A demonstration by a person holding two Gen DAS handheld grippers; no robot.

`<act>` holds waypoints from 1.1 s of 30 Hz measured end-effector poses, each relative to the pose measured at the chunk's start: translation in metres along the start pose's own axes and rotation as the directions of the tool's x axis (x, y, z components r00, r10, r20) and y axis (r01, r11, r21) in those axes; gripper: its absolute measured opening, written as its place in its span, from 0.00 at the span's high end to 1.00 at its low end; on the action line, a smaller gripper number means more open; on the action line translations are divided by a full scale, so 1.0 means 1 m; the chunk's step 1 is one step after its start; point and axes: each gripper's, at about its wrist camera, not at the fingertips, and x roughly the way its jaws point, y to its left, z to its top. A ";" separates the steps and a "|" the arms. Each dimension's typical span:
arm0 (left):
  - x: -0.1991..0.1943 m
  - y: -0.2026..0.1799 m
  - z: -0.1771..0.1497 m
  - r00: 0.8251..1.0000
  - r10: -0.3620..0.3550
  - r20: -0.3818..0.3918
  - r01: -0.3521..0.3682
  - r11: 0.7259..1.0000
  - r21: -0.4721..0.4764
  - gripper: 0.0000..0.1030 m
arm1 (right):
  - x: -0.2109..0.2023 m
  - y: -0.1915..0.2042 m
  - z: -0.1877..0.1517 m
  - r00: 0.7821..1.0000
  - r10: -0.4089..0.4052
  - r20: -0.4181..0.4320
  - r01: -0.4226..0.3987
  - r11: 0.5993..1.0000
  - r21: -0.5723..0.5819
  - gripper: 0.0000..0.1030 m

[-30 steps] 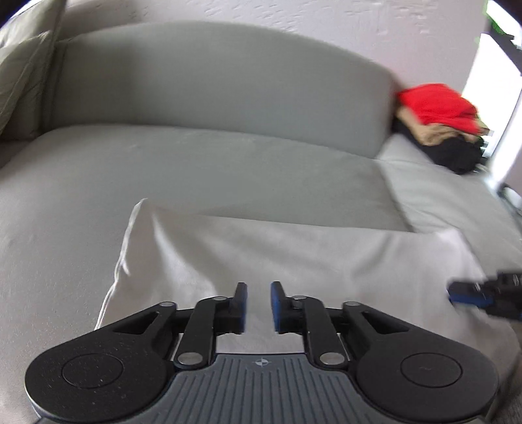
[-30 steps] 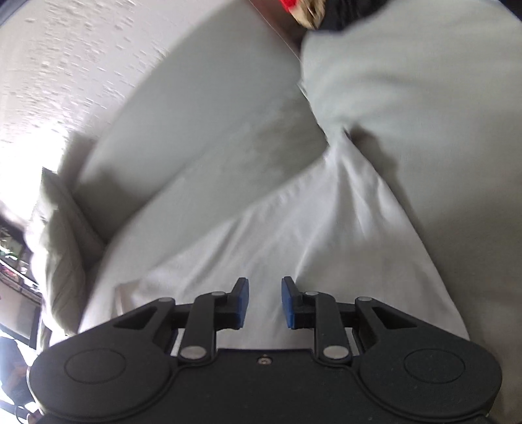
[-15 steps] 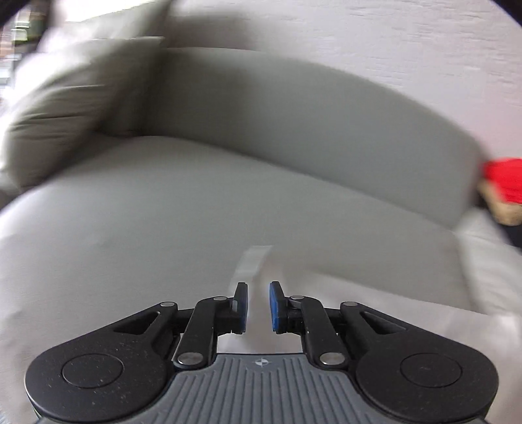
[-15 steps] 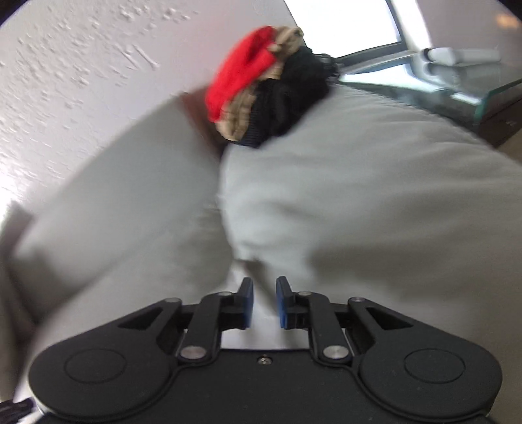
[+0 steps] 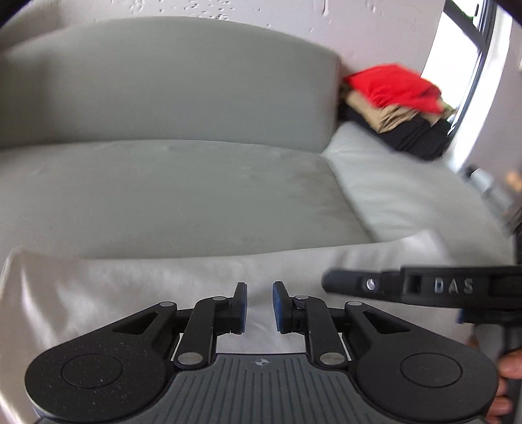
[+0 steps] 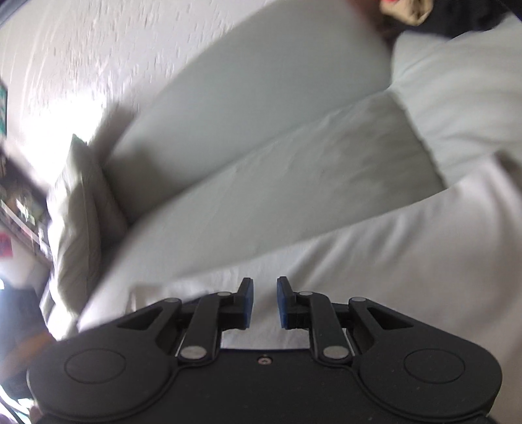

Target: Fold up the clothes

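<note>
- Grey sofa cushions fill both views, backed by a textured white wall; a white garment is spread flat along the front of the seat, directly beneath both grippers.
- From the left wrist view, the left gripper is seen with its blue-padded jaws parted by a narrow gap, nothing between them, held over the garment's near edge.
- Only in that view is the right gripper seen from the side, as a black bar lettered "DAS" reaching in from the right above the cloth; its fingertips are blurred there.
- A pile of clothes, red on top of tan and black, is shown clearly in the left wrist view at the far end of the sofa beside a bright window.
- In the right wrist view, the right gripper is shown with jaws likewise slightly apart and empty, over the white garment.
- Only a cut-off scrap of the pile is caught at the top edge of that view.
- A pale throw pillow at the sofa's other end is seen solely from the right wrist.
- Much of the right wrist view is motion-blurred; the dark clutter at its left edge cannot be made out.
- Whether either gripper touches the cloth cannot be told.
</note>
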 end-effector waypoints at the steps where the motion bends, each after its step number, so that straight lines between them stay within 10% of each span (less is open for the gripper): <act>1: 0.007 0.002 -0.001 0.995 0.095 -0.004 -0.095 0.995 0.014 0.83 | 0.005 -0.002 0.000 0.999 -0.043 0.005 0.043 0.999 -0.020 0.99; 8: 0.006 0.089 -0.001 0.868 0.490 -0.081 -0.492 0.828 -0.268 0.89 | -0.028 -0.056 0.012 0.923 -0.346 0.171 0.310 0.928 0.206 1.00; 14: -0.009 0.109 -0.007 0.641 0.747 -0.174 -0.765 0.606 -0.217 0.89 | -0.068 -0.060 0.013 0.781 -0.545 0.306 0.481 0.836 0.264 1.00; 17: -0.024 0.120 -0.016 0.589 0.779 -0.213 -0.808 0.561 -0.182 0.86 | -0.093 -0.058 0.009 0.743 -0.581 0.331 0.506 0.812 0.290 1.00; 20: -0.045 0.125 -0.025 0.580 0.782 -0.227 -0.814 0.563 -0.141 0.82 | -0.124 -0.062 0.002 0.750 -0.568 0.338 0.461 0.816 0.349 0.96; 24: -0.083 0.125 -0.028 0.674 0.706 -0.217 -0.739 0.642 -0.207 0.82 | -0.159 -0.059 -0.008 0.762 -0.534 0.367 0.416 0.837 0.354 0.82; 28: -0.130 0.107 -0.044 0.909 0.415 -0.042 -0.409 0.868 -0.283 0.82 | -0.169 -0.045 -0.020 0.843 -0.416 0.339 0.347 0.905 0.248 0.81; 33: -0.119 0.037 -0.054 0.963 0.268 0.023 -0.267 0.963 -0.030 0.74 | -0.122 -0.011 -0.027 0.937 -0.294 0.188 0.298 0.954 0.004 0.79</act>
